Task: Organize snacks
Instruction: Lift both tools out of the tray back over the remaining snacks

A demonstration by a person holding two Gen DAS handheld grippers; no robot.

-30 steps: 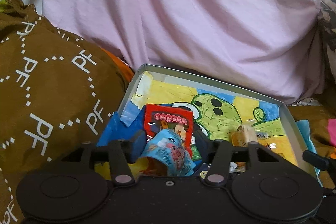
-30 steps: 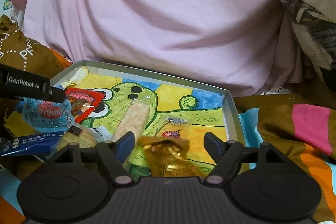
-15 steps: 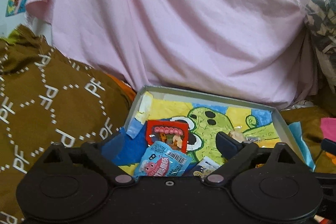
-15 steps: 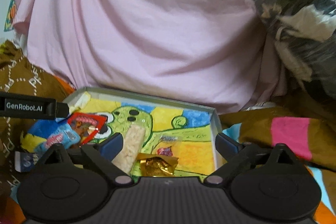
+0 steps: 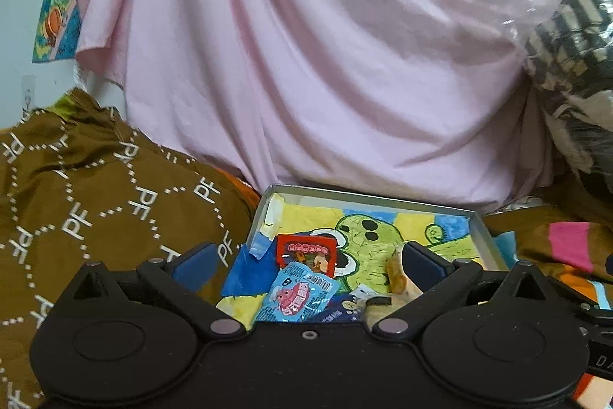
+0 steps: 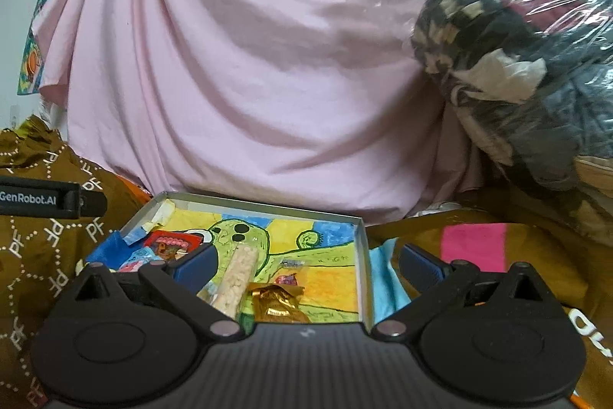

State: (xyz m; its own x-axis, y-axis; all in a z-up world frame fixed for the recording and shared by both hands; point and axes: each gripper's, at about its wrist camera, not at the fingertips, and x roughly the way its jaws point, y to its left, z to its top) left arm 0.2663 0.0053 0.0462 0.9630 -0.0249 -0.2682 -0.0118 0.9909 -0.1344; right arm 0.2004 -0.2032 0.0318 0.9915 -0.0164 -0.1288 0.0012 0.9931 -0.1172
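Both grippers have just let go and drawn back from the tray (image 5: 483,232), whose drawn-on floor has shrunk in each wrist view since a second ago, while more of the pink sheet (image 5: 325,64) behind it now shows. The left gripper (image 5: 306,261) then had the light-blue packet (image 5: 297,296) between its pads; its jaws have just been opening and now stand fully spread with nothing gripped. The right gripper (image 6: 308,261) had the gold-wrapped sweet (image 6: 277,301) between its jaws; those too have just been opening and are now wide and empty.

I judge this to mean two snacks are delivered into the tray, and both hands are free for the next ones, if any remain outside.

In the left wrist view, the light-blue packet lies between the spread fingers, low and close to the gripper body, touching neither pad; the red packet (image 5: 306,250) lies just beyond it. In the right wrist view, the long pale snack stick (image 6: 239,276) lies just inside the left finger, and the gold-wrapped sweet sits nearer the middle of the gap, well apart from the right finger, which hangs outside the tray wall.
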